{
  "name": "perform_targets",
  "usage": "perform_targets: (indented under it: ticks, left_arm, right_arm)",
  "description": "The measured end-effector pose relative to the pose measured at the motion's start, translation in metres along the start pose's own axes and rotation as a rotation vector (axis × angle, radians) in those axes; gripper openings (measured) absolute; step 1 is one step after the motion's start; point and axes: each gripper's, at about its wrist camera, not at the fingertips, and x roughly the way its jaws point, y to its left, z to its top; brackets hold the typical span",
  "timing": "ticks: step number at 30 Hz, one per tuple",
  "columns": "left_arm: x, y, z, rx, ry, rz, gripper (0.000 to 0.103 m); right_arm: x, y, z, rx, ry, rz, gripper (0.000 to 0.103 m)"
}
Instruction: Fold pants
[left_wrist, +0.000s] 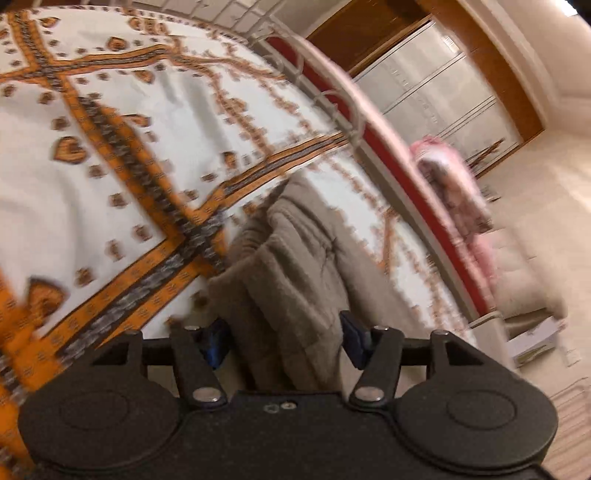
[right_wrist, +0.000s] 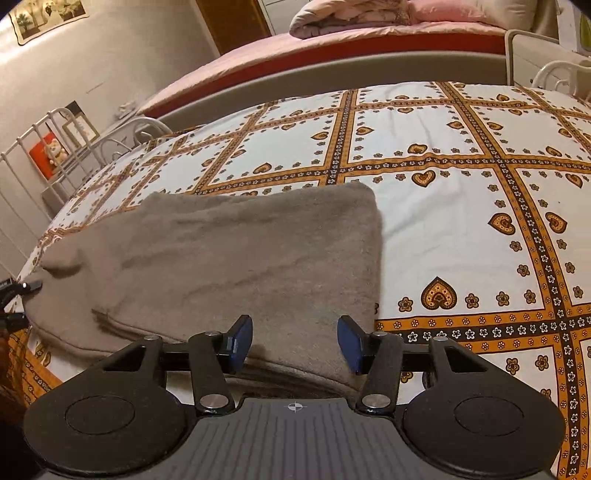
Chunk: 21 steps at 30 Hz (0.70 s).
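Lying on the patterned bedspread (right_wrist: 461, 221), the taupe fleece pants (right_wrist: 229, 258) look already folded into a stacked wedge, layered edges showing along the near side.

- Right wrist view: pants fill the frame from 9 o'clock through centre; far corner at about 12 o'clock, squared off. Small raised pucker at 9 o'clock. A dark tip, possibly the other tool, touches or nearly touches the cloth edge there; too small to tell.
- Right gripper (right_wrist: 294, 341): blue pads spread apart, nothing between them, hovering just above the near folded edge at 6 o'clock.
- Left gripper (left_wrist: 284, 341): view heavily blurred. Pads spread, with pants (left_wrist: 295, 266) fabric showing in the gap; cannot tell whether cloth is touched. Not clamped.
- Beyond: white metal bed rail (right_wrist: 40, 147) at 9–10 o'clock, pink bed (right_wrist: 332, 37) at 12 o'clock.

Handling judgement: thick, soft, fuzzy cloth; light but bulky, limp, no stiffness. Fleece should grip the pads well, low slip risk. Layers may slide over each other or spring open if only the top layer is pinched. Best hold: all layers at the near stacked edge, one gripper toward each end, at 7 and 5 o'clock.
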Motion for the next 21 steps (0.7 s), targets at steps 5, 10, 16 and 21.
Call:
perform_targets:
  ticks: [5, 10, 16, 21]
  left_arm:
    - [0.027, 0.008, 0.008, 0.013, -0.011, -0.100, 0.055]
    - [0.018, 0.004, 0.000, -0.026, 0.012, -0.204, 0.060]
    - [0.040, 0.010, 0.004, -0.042, 0.008, -0.183, 0.044]
    - [0.048, -0.030, 0.017, 0.042, -0.019, -0.084, 0.026]
  right_arm:
    - [0.000, -0.002, 0.000, 0.003, -0.003, -0.005, 0.052]
    - [-0.003, -0.005, 0.003, 0.013, -0.009, -0.013, 0.052]
    - [0.001, -0.011, 0.005, 0.028, -0.001, -0.005, 0.052]
    - [-0.004, -0.019, 0.023, 0.041, -0.028, -0.011, 0.052]
